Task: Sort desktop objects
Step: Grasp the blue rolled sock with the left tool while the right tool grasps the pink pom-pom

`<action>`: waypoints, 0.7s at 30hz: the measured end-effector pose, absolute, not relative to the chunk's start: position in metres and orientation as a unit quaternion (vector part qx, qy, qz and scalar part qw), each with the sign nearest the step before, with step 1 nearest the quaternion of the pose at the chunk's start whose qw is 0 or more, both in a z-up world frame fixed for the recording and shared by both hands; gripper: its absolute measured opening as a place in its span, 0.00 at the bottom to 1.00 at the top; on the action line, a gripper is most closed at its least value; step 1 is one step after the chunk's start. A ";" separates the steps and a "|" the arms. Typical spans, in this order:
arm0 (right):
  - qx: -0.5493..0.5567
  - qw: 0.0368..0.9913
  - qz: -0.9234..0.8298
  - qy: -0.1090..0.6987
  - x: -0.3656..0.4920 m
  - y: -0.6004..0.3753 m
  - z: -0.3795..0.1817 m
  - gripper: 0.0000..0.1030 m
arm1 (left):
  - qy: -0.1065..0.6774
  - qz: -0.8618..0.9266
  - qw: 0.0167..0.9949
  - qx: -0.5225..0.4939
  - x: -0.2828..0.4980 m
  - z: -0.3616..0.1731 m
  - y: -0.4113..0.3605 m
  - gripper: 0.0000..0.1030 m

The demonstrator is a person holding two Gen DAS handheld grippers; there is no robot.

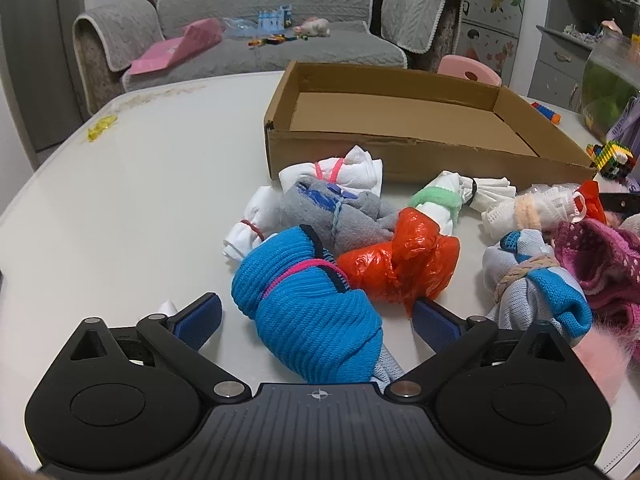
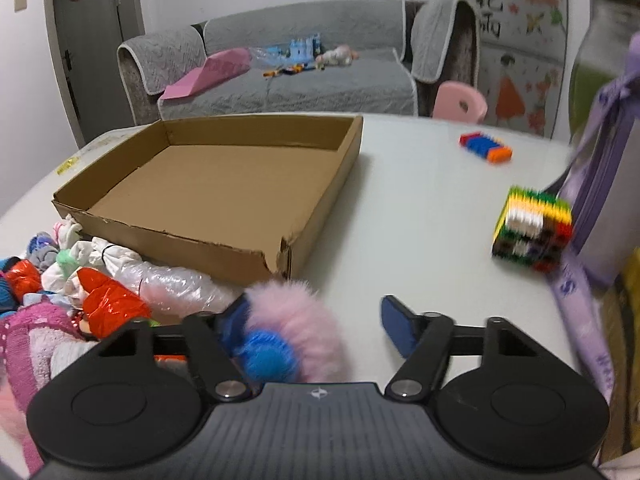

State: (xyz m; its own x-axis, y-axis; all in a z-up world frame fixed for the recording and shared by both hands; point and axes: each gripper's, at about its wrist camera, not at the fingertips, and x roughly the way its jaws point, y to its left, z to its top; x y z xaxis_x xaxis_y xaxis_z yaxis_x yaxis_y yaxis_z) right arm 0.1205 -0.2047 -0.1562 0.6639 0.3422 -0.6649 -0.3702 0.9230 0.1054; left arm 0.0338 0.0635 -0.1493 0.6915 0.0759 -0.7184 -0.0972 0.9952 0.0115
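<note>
Cardboard box [image 1: 400,160], open-topped and seen to be bare inside, is set on the white desk [image 1: 140,184] just behind a heap of tied bundles. The left tool [image 1: 316,316] is held spread wide around the blue knit bundle [image 1: 304,312]; its pads [image 1: 200,316] stand clear of the fabric on both sides, so nothing is gripped yet. The right tool [image 2: 320,328] is placed over the pink fluffy bundle [image 2: 296,328] at the heap's right edge, just before the near corner of the box. The bundle lies against the left pad [image 2: 234,328], while the right pad stands apart from it; no grip is shown.

The step in hand is judged to be the pick-up of two bundles, one per tool, with none sorted so far. For the next move, both sets of jaws would need to be closed on the soft bundles, which would then be lifted over the near wall of the box. The orange plastic bundle [image 1: 400,264], touching the blue one, may be dragged along.

Dark Chinese characters are seen on the decorated panel [image 2: 516,20] behind the sofa [image 2: 280,72]; they cannot be read reliably. A pale printed mark on the purple strap [image 2: 576,312] is illegible. No brand is visible.
</note>
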 end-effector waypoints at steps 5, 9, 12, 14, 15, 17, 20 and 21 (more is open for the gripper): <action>0.006 0.901 0.218 0.374 0.116 -0.208 -0.156 0.32 | 0.374 0.046 0.926 -0.014 0.029 -0.145 0.065 0.72; 0.016 0.900 0.225 0.372 0.113 -0.212 -0.153 0.31 | 0.369 0.045 0.928 -0.015 0.025 -0.144 0.065 0.65; 0.027 0.903 0.225 0.366 0.112 -0.217 -0.149 0.30 | 0.366 0.046 0.929 -0.010 0.022 -0.144 0.062 0.64; 0.034 0.904 0.223 0.362 0.114 -0.221 -0.147 0.30 | 0.365 0.048 0.930 -0.002 0.020 -0.144 0.059 0.63; 0.039 0.906 0.223 0.359 0.115 -0.223 -0.146 0.30 | 0.363 0.049 0.930 0.002 0.019 -0.144 0.058 0.63; 0.044 0.908 0.223 0.351 0.115 -0.226 -0.143 0.30 | 0.357 0.051 0.933 0.009 0.014 -0.142 0.055 0.62; 0.050 0.911 0.224 0.343 0.118 -0.231 -0.141 0.30 | 0.339 0.051 0.939 0.027 0.004 -0.134 0.047 0.62; 0.052 0.912 0.224 0.339 0.117 -0.232 -0.140 0.30 | 0.333 0.050 0.941 0.033 0.000 -0.131 0.045 0.62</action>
State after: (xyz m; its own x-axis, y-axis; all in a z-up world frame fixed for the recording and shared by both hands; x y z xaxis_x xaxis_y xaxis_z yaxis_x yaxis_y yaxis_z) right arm 0.1174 -0.2320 -0.1399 0.6705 0.4439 -0.5944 -0.3731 0.8943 0.2471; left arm -0.0001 0.0446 -0.1307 0.7726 0.1160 -0.6242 -0.0720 0.9928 0.0955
